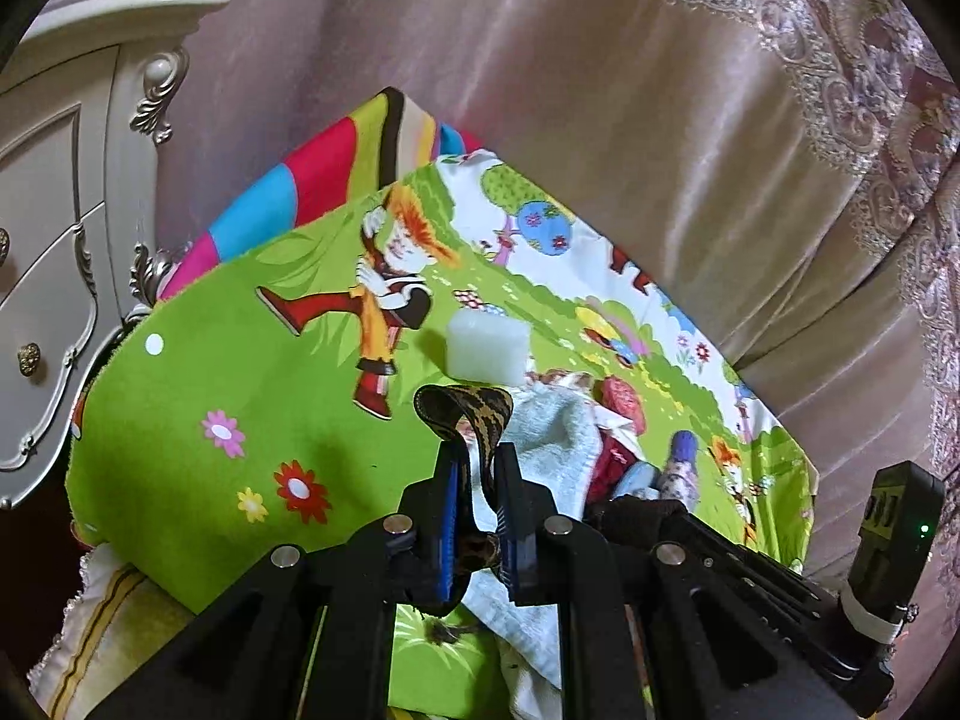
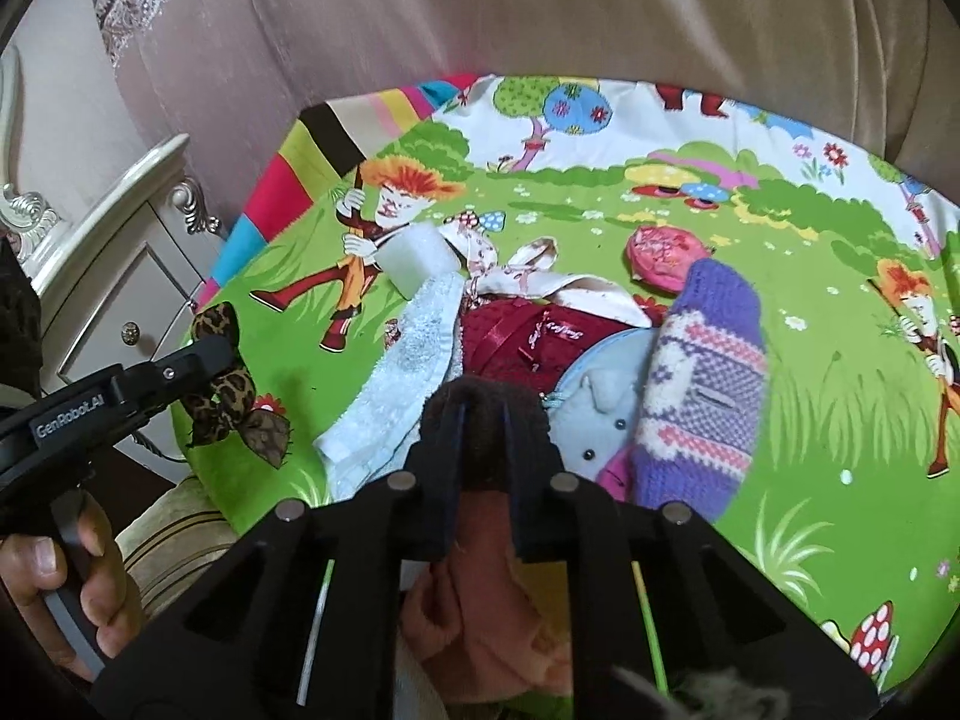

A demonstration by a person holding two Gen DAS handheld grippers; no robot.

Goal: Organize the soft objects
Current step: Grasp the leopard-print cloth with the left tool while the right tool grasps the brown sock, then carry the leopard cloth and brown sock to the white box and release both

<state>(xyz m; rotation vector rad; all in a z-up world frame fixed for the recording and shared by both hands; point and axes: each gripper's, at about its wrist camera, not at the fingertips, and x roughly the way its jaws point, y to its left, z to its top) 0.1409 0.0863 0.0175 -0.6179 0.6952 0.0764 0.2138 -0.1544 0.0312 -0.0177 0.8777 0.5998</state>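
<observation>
On the bright green cartoon-print mat [image 2: 780, 396] most soft things lie heaped and unsorted — a pale blue towel [image 2: 408, 372], a purple knitted sock [image 2: 702, 372], a dark red cloth [image 2: 522, 330]. The left gripper [image 1: 477, 468] is clamped on a leopard-print ribbon [image 1: 465, 414], lifted off the mat; the right gripper [image 2: 483, 420] pinches a dark brown fabric piece [image 2: 483, 402] at the pile. Only the right view shows the hand [image 2: 54, 576] and the sock.

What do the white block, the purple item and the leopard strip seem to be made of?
White block: likely foam or sponge; matte, porous faces.
Purple item: knitted yarn; stitches and woven pattern show.
Leopard strip: thin, slightly glossy fabric; it droops limp from the left gripper.
</observation>
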